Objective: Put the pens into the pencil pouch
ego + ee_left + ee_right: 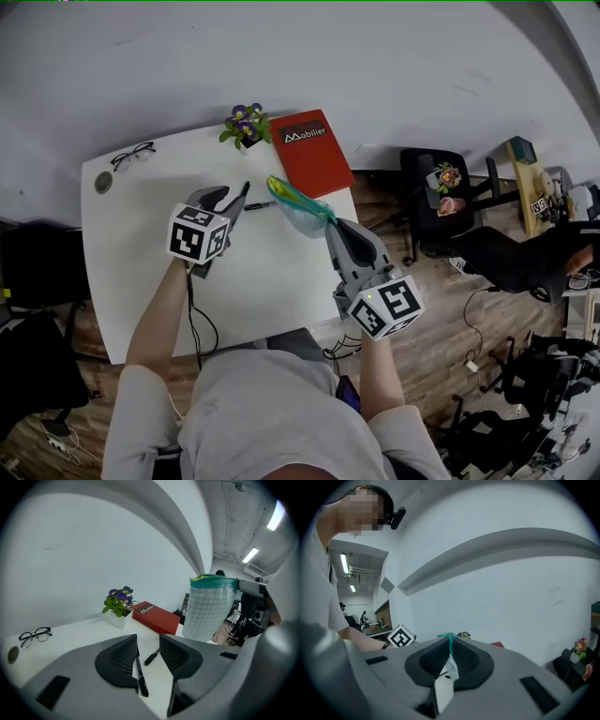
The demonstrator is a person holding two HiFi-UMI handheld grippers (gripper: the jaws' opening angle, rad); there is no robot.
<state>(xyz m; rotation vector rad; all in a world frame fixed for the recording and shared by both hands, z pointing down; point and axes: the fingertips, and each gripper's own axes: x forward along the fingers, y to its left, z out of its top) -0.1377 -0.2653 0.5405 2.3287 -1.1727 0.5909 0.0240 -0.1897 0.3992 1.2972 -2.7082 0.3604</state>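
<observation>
My left gripper (236, 201) (147, 651) points down at the white table (141, 272), jaws open. A black pen (140, 677) lies between them, close along the left pad, and neither pad presses on it. A second black pen (260, 205) (151, 657) lies on the table just beyond the fingertips. To the right, my right gripper (330, 223) (450, 654) is shut on the rim of the pencil pouch (298, 206) (208, 609), a white mesh bag with a teal edge (451, 639). The pouch hangs above the table's right side, mouth towards the left gripper.
A red book (311, 152) (154, 617) and a small potted flower (246, 125) (119, 606) stand at the table's far edge. Glasses (132, 155) (33, 634) and a round disc (103, 182) lie at the far left corner. A black chair (436, 197) stands right of the table.
</observation>
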